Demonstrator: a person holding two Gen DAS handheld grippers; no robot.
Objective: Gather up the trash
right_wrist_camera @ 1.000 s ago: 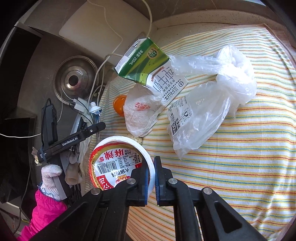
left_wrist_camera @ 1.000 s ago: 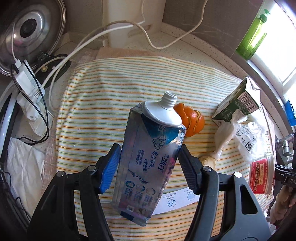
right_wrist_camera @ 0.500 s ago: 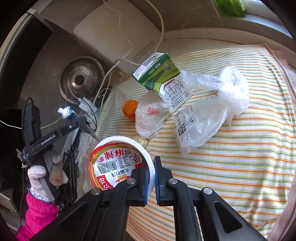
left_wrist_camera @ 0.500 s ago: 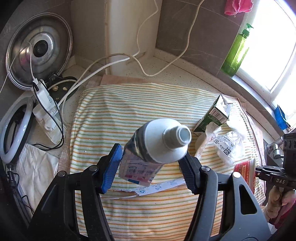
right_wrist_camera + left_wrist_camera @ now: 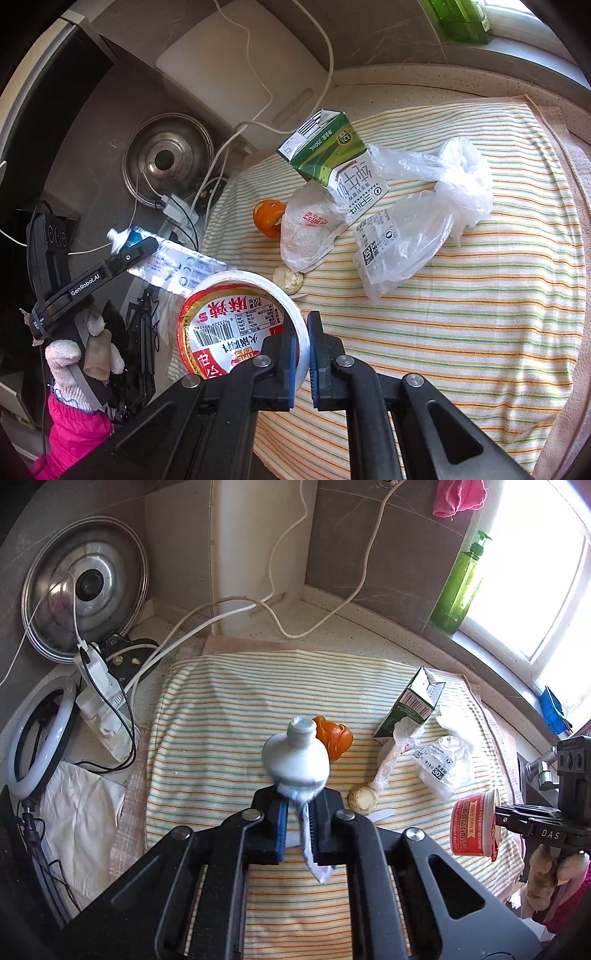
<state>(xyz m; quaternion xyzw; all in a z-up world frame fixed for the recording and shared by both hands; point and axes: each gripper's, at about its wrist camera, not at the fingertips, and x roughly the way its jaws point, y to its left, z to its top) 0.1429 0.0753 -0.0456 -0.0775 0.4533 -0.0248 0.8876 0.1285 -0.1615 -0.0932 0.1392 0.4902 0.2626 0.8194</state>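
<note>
My left gripper (image 5: 298, 823) is closing hard on a flattened toothpaste tube (image 5: 295, 760), pads pressed on its thin body. The tube is held off the striped cloth (image 5: 229, 716) with its white capless neck pointing away from me. From the right wrist the same tube (image 5: 177, 269) shows silver in the left gripper (image 5: 140, 249). My right gripper (image 5: 303, 354) is shut on the white rim of a red instant-noodle cup (image 5: 236, 325), held above the cloth's edge. On the cloth lie a green milk carton (image 5: 332, 158), orange peel (image 5: 267, 218) and crumpled plastic bags (image 5: 406, 236).
A pot lid (image 5: 85, 587) leans on the wall beside a white power strip (image 5: 99, 690) with trailing cables. A ring light (image 5: 40, 738) lies at the left, and a green bottle (image 5: 461, 587) stands on the window sill. A small round brown scrap (image 5: 362, 799) sits on the cloth.
The left jaws went from a wide hold across the tube to a tight pinch on its flat side. The tube rose and swung neck-forward. The right gripper lifted slightly with the cup.
</note>
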